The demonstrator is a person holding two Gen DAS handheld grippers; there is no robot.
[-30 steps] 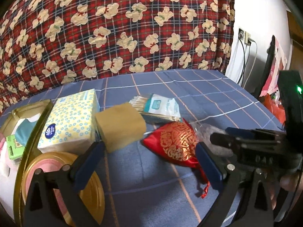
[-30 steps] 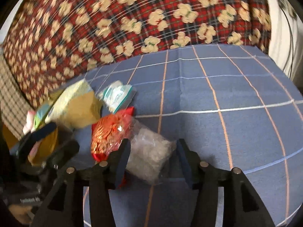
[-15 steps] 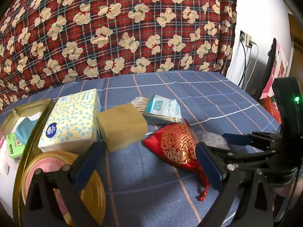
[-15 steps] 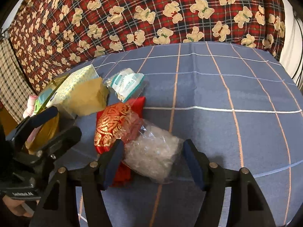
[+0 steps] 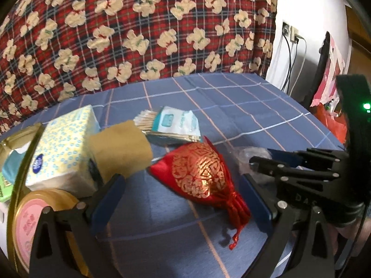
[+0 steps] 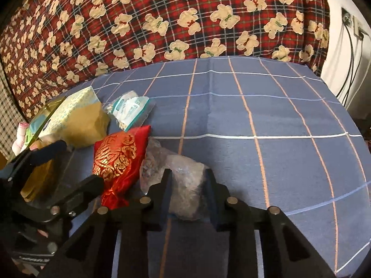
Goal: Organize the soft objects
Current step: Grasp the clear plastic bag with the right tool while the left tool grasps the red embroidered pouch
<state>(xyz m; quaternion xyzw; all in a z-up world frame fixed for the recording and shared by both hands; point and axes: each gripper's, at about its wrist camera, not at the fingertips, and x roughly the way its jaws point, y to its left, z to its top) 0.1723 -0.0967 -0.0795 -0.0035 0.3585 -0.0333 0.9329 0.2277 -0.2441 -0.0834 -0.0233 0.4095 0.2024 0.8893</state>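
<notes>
A clear plastic bag [image 6: 185,185] lies on the blue checked cloth, and my right gripper [image 6: 188,193] is shut on it. Only its edge shows in the left wrist view [image 5: 252,153], behind the right gripper [image 5: 273,159]. A red and gold pouch [image 6: 118,157] lies just left of the bag; in the left wrist view the pouch [image 5: 199,176] sits between the fingers of my left gripper [image 5: 183,199], which is open and empty. A tan sponge block [image 5: 120,149] leans on a yellow tissue pack [image 5: 62,155].
A packet of cotton swabs [image 5: 171,127] lies behind the pouch. A gold tray [image 5: 20,143] with small items and a round gold tin [image 5: 44,217] stand at the left. A bear-print plaid quilt [image 6: 162,18] backs the cloth. Wall sockets with cables [image 5: 289,46] are at right.
My right gripper has closed its fingers onto the clear plastic bag. The left gripper has stayed open over the red pouch and barely moved.
</notes>
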